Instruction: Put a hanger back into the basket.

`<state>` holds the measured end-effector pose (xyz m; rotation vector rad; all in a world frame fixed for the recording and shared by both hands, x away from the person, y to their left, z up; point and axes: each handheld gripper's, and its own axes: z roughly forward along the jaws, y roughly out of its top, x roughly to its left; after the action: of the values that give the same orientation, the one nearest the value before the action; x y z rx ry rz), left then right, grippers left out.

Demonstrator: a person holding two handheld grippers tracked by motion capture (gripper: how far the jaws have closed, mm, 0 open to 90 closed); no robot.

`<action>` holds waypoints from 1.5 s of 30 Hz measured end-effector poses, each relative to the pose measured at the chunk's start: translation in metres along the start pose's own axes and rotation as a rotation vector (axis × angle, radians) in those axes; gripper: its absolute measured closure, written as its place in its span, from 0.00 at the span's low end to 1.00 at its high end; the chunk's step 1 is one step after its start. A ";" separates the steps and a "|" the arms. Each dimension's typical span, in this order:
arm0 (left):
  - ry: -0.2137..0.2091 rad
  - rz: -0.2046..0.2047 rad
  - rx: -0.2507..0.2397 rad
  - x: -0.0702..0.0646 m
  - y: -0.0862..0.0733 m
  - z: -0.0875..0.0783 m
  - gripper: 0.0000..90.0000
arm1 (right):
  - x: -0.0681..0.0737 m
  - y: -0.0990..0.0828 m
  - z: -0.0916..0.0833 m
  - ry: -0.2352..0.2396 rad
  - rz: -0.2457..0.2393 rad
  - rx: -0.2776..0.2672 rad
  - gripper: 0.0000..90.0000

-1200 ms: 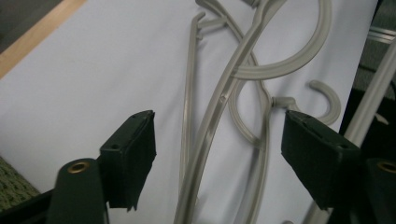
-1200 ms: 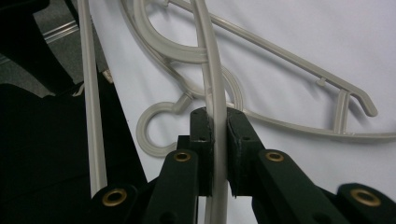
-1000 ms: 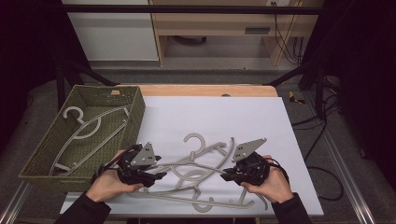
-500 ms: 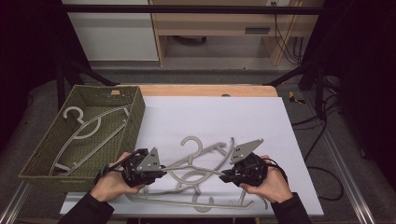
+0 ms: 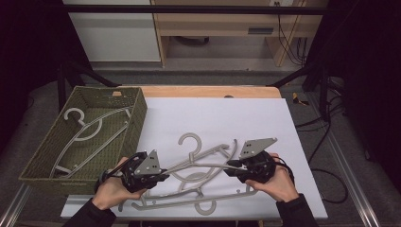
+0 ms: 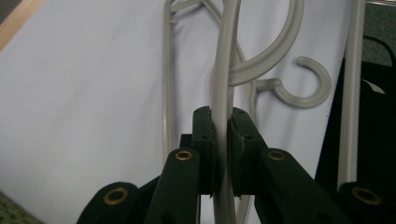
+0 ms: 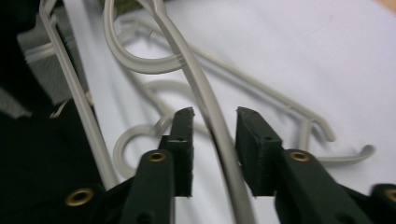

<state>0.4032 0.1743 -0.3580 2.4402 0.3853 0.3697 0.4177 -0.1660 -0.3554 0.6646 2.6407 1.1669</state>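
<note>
Several grey plastic hangers lie tangled on the white sheet near its front edge. My left gripper is at the left end of the pile. Its jaws have just been closing, and they are now shut on one hanger's arm, with both pads pressing on it. My right gripper is at the right end. Its jaws have just been opening, and a hanger arm runs between the pads with a gap on each side.
A woven green basket stands at the left on the sheet's edge, with a grey hanger lying inside it. The wooden table edge runs along the back. Loose hooks and bars lie just beyond my left jaws.
The left jaws have closed onto the hanger arm. The right jaws have parted from it. The hanger's hook has shifted slightly to the left, and both hands have stayed almost in place.
</note>
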 end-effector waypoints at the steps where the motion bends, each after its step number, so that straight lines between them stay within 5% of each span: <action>1: 0.013 -0.006 -0.003 0.002 -0.001 -0.001 0.92 | -0.001 -0.001 -0.003 -0.023 0.006 -0.028 0.65; 5: 0.058 -0.077 -0.019 0.010 -0.004 -0.001 0.92 | -0.008 -0.009 -0.019 -0.105 0.051 -0.176 0.49; 11: 0.158 -0.189 -0.081 0.020 -0.006 -0.007 0.92 | -0.015 -0.030 -0.038 -0.198 0.158 -0.312 0.26; 16: 0.226 -0.196 -0.077 0.023 -0.003 -0.019 0.92 | -0.019 -0.049 -0.049 -0.235 0.226 -0.399 0.19; 24: 0.284 -0.228 -0.144 0.038 0.003 -0.052 0.92 | -0.022 -0.068 -0.057 -0.287 0.288 -0.415 0.10; 31: 0.348 -0.249 -0.184 0.062 0.005 -0.082 0.92 | -0.024 -0.073 -0.053 -0.289 0.292 -0.393 0.09; 45: 0.401 -0.319 -0.212 0.116 -0.022 -0.122 0.92 | -0.025 -0.074 -0.050 -0.306 0.287 -0.381 0.06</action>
<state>0.4623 0.2995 -0.2594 2.0482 0.8492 0.7203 0.3988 -0.2536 -0.3766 1.0667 2.0436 1.4551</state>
